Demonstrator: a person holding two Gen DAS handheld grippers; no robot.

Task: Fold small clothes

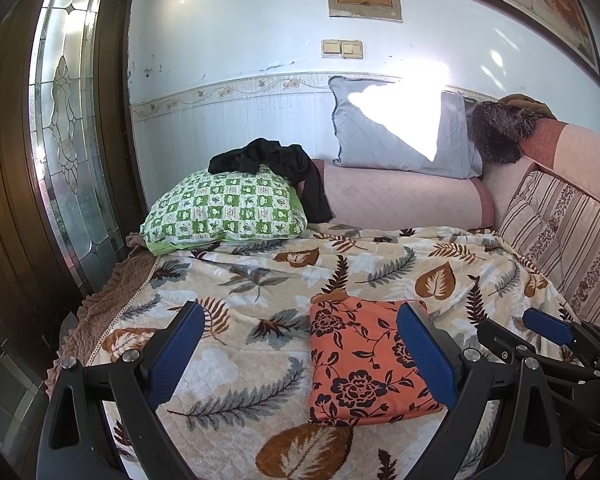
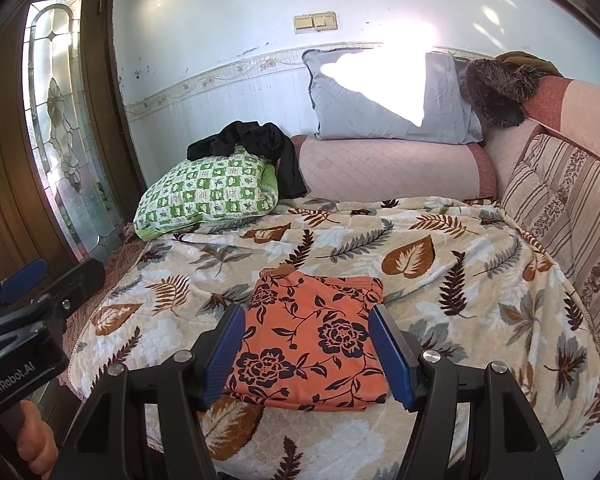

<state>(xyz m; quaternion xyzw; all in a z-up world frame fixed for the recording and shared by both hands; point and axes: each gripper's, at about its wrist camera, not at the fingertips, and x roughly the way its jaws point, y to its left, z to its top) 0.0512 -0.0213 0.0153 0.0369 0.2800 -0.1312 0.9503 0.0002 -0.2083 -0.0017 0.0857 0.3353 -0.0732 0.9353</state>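
An orange garment with dark flowers lies folded into a flat rectangle on the leaf-patterned blanket. It also shows in the right wrist view. My left gripper is open and empty, held just above the blanket, with its right finger over the garment's right edge. My right gripper is open and empty, with its fingers standing to either side of the garment's near half. The right gripper also shows at the right of the left wrist view. The left gripper shows at the left of the right wrist view.
A green checked pillow with a black garment draped on it lies at the back left. A grey pillow leans on the wall above a pink bolster. A striped cushion lines the right side. A wooden door stands left.
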